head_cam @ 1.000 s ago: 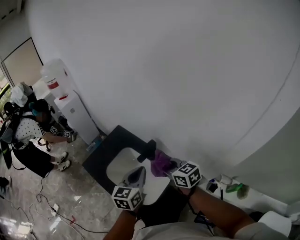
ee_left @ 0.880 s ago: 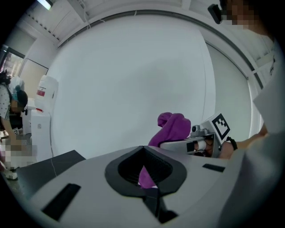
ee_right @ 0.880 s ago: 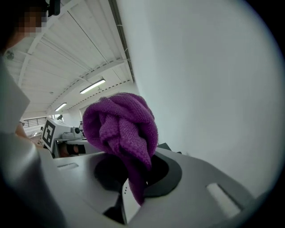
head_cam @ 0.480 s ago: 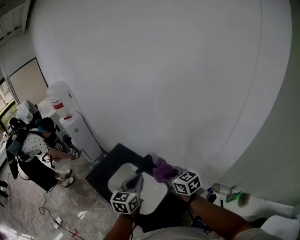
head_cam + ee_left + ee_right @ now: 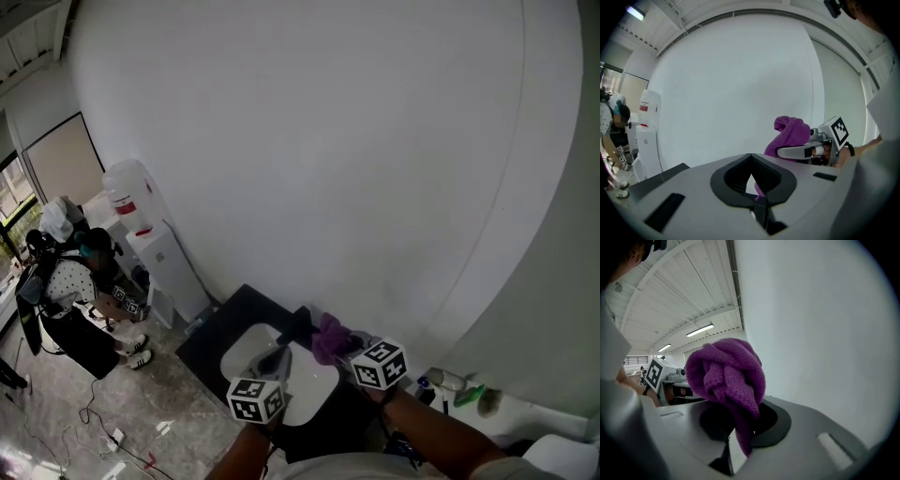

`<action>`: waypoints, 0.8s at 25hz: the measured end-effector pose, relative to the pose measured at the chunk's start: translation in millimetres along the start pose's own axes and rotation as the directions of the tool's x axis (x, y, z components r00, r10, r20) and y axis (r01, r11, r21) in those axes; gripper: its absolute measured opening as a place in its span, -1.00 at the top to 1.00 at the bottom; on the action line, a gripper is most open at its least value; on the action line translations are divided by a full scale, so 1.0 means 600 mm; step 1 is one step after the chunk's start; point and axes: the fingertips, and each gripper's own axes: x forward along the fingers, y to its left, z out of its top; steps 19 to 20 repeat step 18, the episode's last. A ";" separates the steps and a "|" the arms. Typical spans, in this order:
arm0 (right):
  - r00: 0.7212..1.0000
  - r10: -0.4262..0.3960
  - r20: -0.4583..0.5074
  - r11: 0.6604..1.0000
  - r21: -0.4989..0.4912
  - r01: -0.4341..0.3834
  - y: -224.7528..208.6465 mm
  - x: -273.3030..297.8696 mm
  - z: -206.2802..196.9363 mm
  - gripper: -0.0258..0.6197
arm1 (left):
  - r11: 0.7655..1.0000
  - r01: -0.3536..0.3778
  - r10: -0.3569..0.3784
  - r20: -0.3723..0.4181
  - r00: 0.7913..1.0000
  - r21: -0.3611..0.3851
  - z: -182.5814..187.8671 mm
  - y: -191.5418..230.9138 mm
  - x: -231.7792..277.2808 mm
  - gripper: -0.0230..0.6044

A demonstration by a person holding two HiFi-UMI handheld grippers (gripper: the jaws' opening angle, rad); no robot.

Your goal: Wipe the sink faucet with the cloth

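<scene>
A black faucet point(image 5: 298, 324) stands at the back of a white sink point(image 5: 305, 389) set in a black counter point(image 5: 217, 339). My right gripper point(image 5: 343, 343) is shut on a bunched purple cloth point(image 5: 328, 338), held just right of the faucet; whether they touch I cannot tell. In the right gripper view the cloth point(image 5: 727, 376) fills the jaws of the right gripper point(image 5: 740, 414) and hides their tips. My left gripper point(image 5: 278, 357) hovers over the basin, its jaws together and pointing at the faucet. The left gripper view shows the left gripper point(image 5: 751, 161), with the cloth point(image 5: 790, 133) beyond it.
A plain white wall rises right behind the sink. A water dispenser point(image 5: 141, 234) stands to the left, with a seated person point(image 5: 70, 291) beside it and cables on the floor point(image 5: 112, 436). Small bottles point(image 5: 469, 386) lie on a ledge to the right.
The head view has tilted up, so the sink sits lower in frame. Both grippers keep their places by the faucet, the right one still holding the cloth.
</scene>
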 end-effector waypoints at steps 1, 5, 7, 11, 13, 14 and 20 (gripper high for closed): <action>1.000 -0.002 0.000 1.000 0.000 0.002 0.001 0.000 0.001 0.78 | 1.000 0.000 0.000 -0.003 1.000 0.002 0.001 -0.001 -0.001 0.91; 1.000 -0.012 0.000 1.000 -0.020 0.012 0.005 0.002 0.006 0.78 | 1.000 0.004 -0.004 0.000 1.000 0.002 0.006 -0.004 -0.003 0.91; 1.000 -0.014 0.000 1.000 -0.019 0.014 0.007 0.002 0.008 0.78 | 1.000 0.007 -0.007 -0.001 1.000 0.001 0.007 -0.005 -0.003 0.91; 1.000 -0.017 0.000 1.000 -0.010 0.017 0.005 0.004 0.007 0.78 | 1.000 0.012 -0.012 0.000 1.000 -0.004 0.010 -0.009 0.001 0.91; 1.000 -0.019 -0.002 1.000 -0.007 0.019 0.005 0.005 0.005 0.78 | 1.000 0.016 -0.016 0.000 1.000 -0.006 0.012 -0.012 0.003 0.91; 1.000 -0.021 -0.002 1.000 -0.005 0.021 0.005 0.005 0.004 0.78 | 1.000 0.020 -0.020 -0.001 1.000 -0.003 0.013 -0.014 0.005 0.91; 1.000 -0.024 -0.002 1.000 0.002 0.024 0.008 0.005 0.005 0.78 | 0.999 0.032 -0.032 -0.007 0.999 0.005 0.014 -0.020 0.013 0.91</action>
